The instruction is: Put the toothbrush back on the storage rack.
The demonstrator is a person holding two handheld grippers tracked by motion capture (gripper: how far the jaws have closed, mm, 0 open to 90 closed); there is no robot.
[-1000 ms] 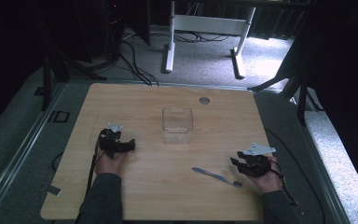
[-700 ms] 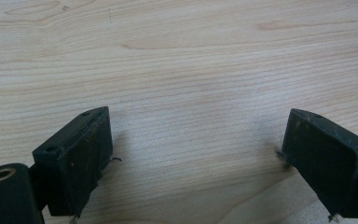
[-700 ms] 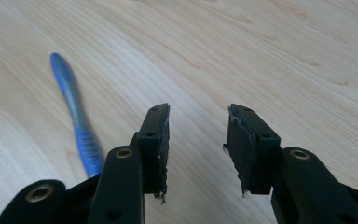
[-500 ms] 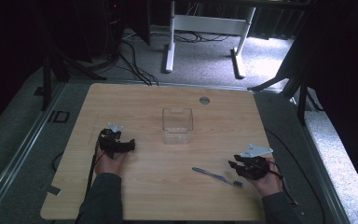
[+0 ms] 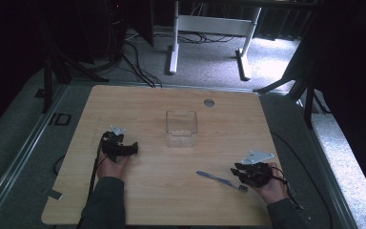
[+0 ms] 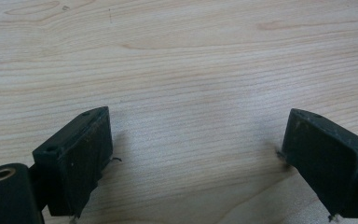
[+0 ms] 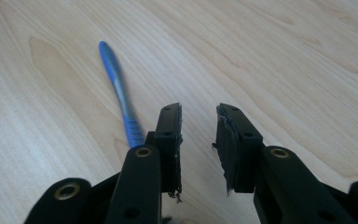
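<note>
A blue toothbrush (image 5: 217, 179) lies flat on the wooden table (image 5: 147, 105), near the front right. My right gripper (image 5: 236, 171) rests just right of its dark head. In the right gripper view the toothbrush (image 7: 116, 88) runs off to the left, outside the left jaw. The right gripper (image 7: 199, 109) has just been closing its jaws; a narrow gap stays between them with only bare wood in it. My left gripper (image 5: 132, 149) sits at the table's left, and in its own view this gripper (image 6: 198, 116) stands wide open over bare wood.
A clear square container (image 5: 181, 129) stands mid-table, between and beyond both hands. A small grey disc (image 5: 209, 102) sits near the far edge. Behind the table stand a white desk frame (image 5: 209, 24) and floor cables.
The right hand has drifted slightly toward the near edge and the toothbrush's head. The left hand and the toothbrush have stayed put.
</note>
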